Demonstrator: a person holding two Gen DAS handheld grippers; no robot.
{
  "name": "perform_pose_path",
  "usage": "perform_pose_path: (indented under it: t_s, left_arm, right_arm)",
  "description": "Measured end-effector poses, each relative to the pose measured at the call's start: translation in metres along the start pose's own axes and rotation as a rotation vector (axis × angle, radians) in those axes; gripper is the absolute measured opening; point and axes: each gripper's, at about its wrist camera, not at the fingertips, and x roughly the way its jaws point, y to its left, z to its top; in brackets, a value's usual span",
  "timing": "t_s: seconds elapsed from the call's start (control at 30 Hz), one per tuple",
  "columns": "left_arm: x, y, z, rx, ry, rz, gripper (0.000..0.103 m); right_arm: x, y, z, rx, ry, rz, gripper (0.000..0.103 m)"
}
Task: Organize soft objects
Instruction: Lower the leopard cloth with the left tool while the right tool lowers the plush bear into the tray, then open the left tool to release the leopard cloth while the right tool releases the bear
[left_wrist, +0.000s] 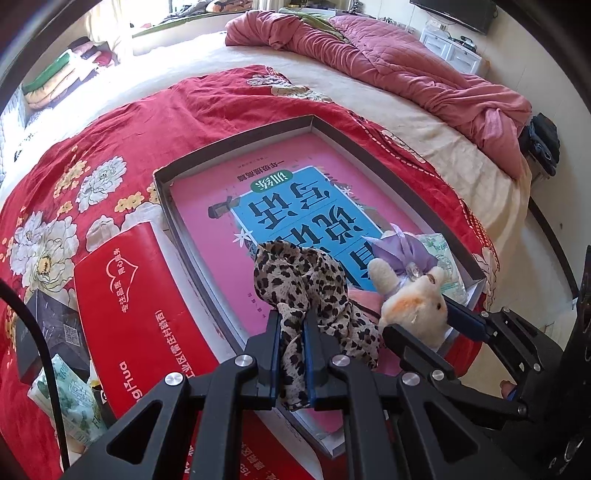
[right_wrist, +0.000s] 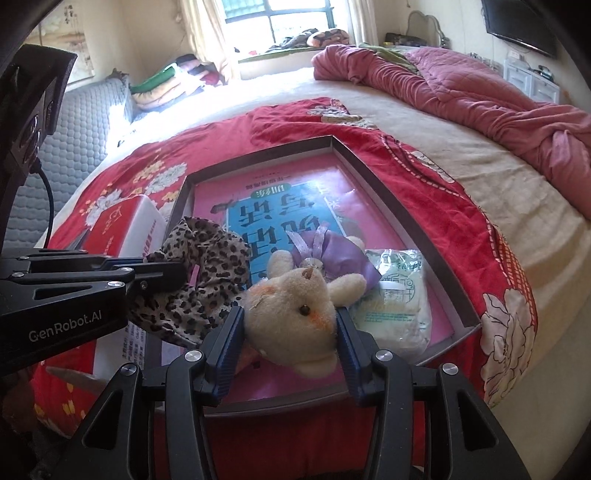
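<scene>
Plush bear (right_wrist: 291, 314), soft and light, sits pinched at its head by right gripper (right_wrist: 290, 325); left gripper (left_wrist: 291, 354) jaws squeeze limp leopard cloth (left_wrist: 314, 288).

- I counted one shallow grey cardboard tray (right_wrist: 413, 221) with a pink-and-blue book cover (right_wrist: 295, 177) inside.
- One cream plush bear in a lilac dress (right_wrist: 295, 314).
- One leopard-print fabric piece (left_wrist: 314, 280).
- Two green-and-white tissue packs (right_wrist: 399, 295) (left_wrist: 70, 402).
- One red-and-white carton (left_wrist: 147, 314).
- Two black grippers (left_wrist: 291, 332) (right_wrist: 290, 321).

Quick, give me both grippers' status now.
Left gripper: shut on the leopard-print cloth.
Right gripper: its pads are on either side of the plush toy's head; a firm grip cannot be told.
</scene>
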Motion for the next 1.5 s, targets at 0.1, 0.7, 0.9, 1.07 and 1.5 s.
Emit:
perform_pose_path:
  t_s: [0.1,0.7,0.9,1.07,1.5]
  left_arm:
    - [0.001,0.001,-0.001,-0.004,0.004,0.000,0.011]
    - [0.002,-0.003,-0.001,0.006,0.021,-0.015,0.017]
    - [0.001,-0.008,-0.001,0.023,0.020,-0.011,0.029]
    - [-0.001,-0.008,-0.002,0.031,0.013,-0.005,0.040]
    - [-0.010,-0.010,-0.005,0.045,-0.008,-0.001,0.049]
  right_arm:
    - [0.002,0.000,-0.001,0.001,0.010,0.002,0.053]
    - [-0.008,-0.003,0.003,0.030,-0.045,-0.039,0.057]
    - [-0.013,-0.006,0.006,0.039,-0.073,-0.055,0.057]
    - [-0.016,-0.011,0.006,0.060,-0.086,-0.070,0.058]
    - [-0.018,-0.017,0.006,0.082,-0.098,-0.104,0.065]
